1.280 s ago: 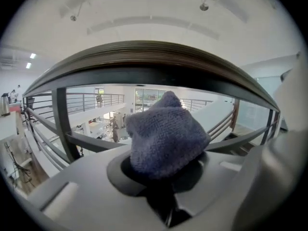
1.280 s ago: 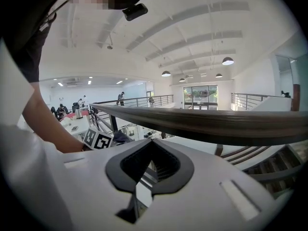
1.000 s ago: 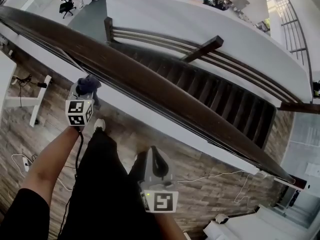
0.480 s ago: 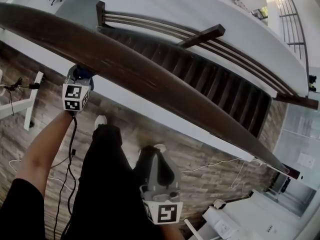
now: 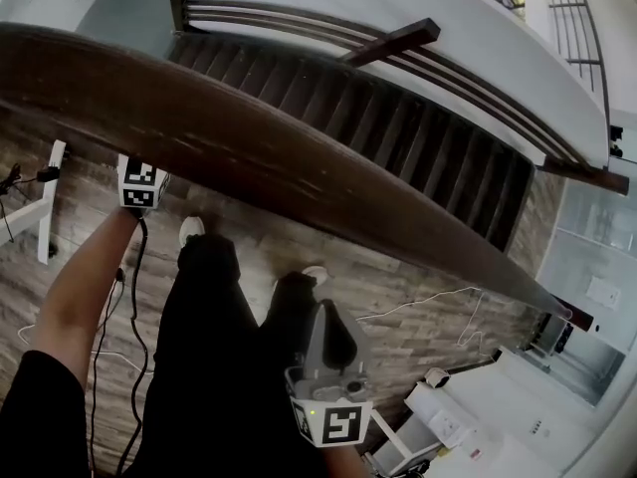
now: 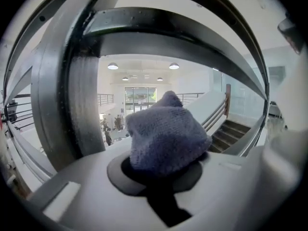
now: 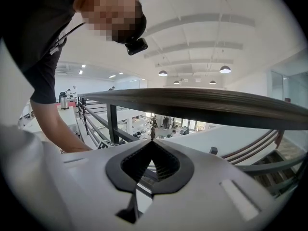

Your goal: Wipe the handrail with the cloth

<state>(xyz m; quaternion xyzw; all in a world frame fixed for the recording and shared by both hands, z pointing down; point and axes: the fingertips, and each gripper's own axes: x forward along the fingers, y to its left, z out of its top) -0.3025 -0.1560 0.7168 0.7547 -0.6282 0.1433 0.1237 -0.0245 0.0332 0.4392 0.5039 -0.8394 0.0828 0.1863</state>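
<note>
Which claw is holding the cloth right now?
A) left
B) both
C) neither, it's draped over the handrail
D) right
A: in the left gripper view, the left claw is shut on the bunched blue-grey cloth, while in the right gripper view the right claw has its tips together with nothing between them.

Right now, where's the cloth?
The blue-grey cloth sits pinched in the left gripper, centre of the left gripper view, under the left stretch of the dark wooden handrail. In the head view the rail hides it.
</note>
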